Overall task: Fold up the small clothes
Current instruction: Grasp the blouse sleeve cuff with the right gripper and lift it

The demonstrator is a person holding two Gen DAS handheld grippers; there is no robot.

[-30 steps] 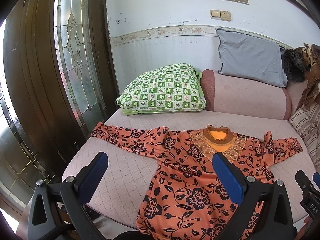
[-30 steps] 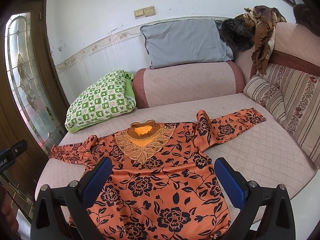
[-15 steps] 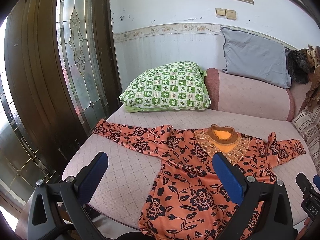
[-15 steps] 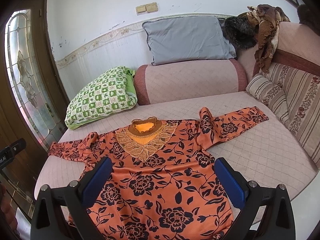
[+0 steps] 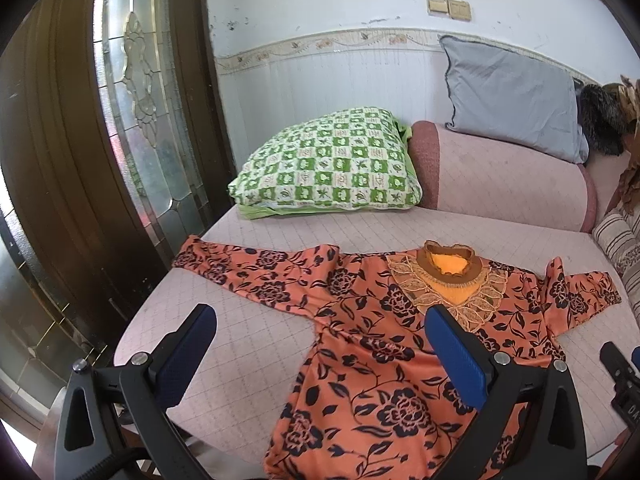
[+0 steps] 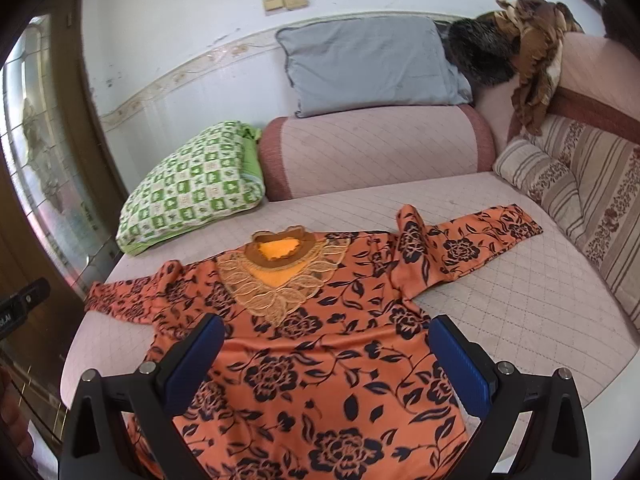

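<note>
1 pink quilted daybed (image 5: pixel 248 324) by a glazed wooden door (image 5: pixel 132 120), 1 orange floral blouse (image 6: pixel 320 344) spread flat on it, 3 pillows behind the blouse, left gripper (image 5: pixel 320 354) and right gripper (image 6: pixel 326 364) both spread wide, empty.

Along the bottom of the left wrist view, the left black plastic two-finger gripper (image 5: pixel 320 354) carries blue textured pads (image 5: pixel 456 350) on angular arms with triangular cut-outs, silver screw heads at the joints, and a black cable at lower left. The right black plastic two-finger gripper (image 6: pixel 326 364) is built alike: blue ribbed pads (image 6: pixel 460 364), silver screws, slotted black arms. White lettering marks the black gripper body at each frame's edge.
</note>
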